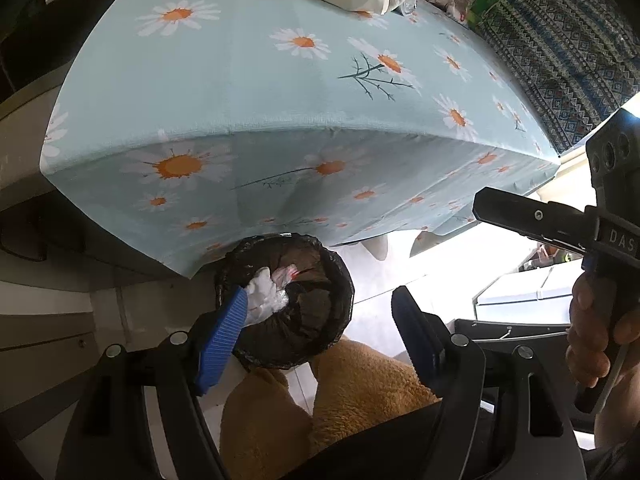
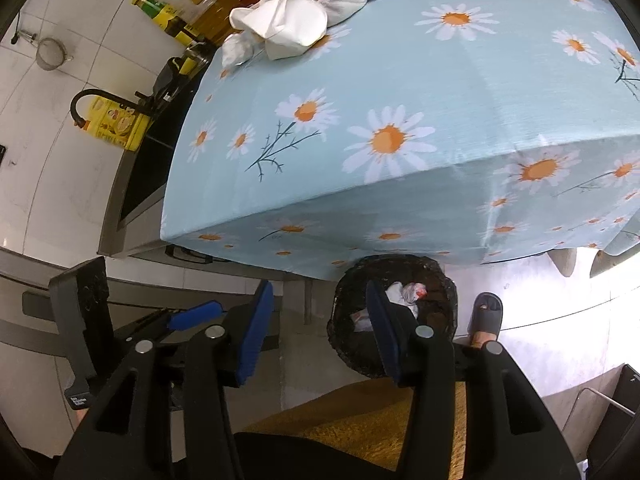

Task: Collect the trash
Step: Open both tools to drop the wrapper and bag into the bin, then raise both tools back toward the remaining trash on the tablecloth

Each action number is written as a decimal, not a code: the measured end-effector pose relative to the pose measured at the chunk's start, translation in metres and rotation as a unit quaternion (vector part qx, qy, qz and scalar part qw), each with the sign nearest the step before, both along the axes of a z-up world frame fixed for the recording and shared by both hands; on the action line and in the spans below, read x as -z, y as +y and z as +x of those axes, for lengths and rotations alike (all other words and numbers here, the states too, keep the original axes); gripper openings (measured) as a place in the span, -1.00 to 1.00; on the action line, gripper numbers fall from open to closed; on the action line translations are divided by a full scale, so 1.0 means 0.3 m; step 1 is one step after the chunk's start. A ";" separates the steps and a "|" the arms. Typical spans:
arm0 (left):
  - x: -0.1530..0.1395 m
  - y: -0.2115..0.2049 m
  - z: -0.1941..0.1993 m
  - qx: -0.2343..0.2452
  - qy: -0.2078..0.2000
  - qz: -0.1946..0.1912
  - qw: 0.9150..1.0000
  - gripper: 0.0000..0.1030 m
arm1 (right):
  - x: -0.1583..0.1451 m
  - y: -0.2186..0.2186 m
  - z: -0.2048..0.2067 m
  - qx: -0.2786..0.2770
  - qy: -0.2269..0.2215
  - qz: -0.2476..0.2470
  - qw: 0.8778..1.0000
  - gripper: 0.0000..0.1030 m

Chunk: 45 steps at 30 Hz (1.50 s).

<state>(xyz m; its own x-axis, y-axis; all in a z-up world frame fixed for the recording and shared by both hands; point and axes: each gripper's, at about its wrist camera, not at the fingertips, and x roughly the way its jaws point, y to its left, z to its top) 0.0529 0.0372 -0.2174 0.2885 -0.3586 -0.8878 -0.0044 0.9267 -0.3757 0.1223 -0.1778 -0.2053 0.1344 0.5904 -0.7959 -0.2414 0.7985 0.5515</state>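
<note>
- Left wrist view: the left tongs [image 1: 320, 332] hang released over the lined trash bin [image 1: 340, 276] at lower centre, a white crumpled wad [image 1: 262, 294] against the left blue pad. The daisy-clothed counter [image 1: 248, 76] fills the upper frame; the right tongs [image 1: 486, 206] intrude at right, too little in sight to tell how they stand.
- Right wrist view: the right tongs [image 2: 320, 332] gape empty; one finger screens part of the bin [image 2: 440, 276]. Only here: a slippered foot [image 2: 486, 316], bottles [image 2: 168, 16] and a sink faucet [image 2: 104, 100] at upper left.

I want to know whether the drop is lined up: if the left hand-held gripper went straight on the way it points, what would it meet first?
Probably the crumpled white trash inside the black-lined bin, directly ahead of the open left hand-held gripper; depth is unclear.
</note>
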 end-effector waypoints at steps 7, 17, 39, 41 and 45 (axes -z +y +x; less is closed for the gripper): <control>-0.051 0.018 0.002 0.010 -0.013 -0.002 1.000 0.40 | -0.049 -0.008 -0.007 0.018 -0.019 -0.002 1.000 -0.02; -0.187 0.062 -0.004 0.021 -0.073 -0.014 0.997 0.52 | -0.146 0.016 -0.028 0.037 -0.068 -0.001 0.997 0.15; -0.305 0.096 0.106 -0.087 -0.122 0.042 0.988 0.53 | -0.263 0.199 0.394 -0.091 -0.175 -0.057 0.979 0.54; -0.307 0.082 0.125 -0.098 -0.122 0.048 0.987 0.53 | -0.254 0.226 0.451 -0.112 -0.181 -0.057 0.975 0.54; -0.319 0.072 0.138 -0.128 -0.129 0.044 0.982 0.53 | -0.237 0.276 0.557 -0.139 -0.174 -0.053 0.973 0.60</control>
<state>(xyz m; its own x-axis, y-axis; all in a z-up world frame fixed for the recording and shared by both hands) 0.0942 0.0587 -0.1218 0.5793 -0.1696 -0.7973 -0.1574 0.9364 -0.3135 0.2895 -0.0951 -0.1342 0.2536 0.5601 -0.7887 -0.6143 0.7230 0.3159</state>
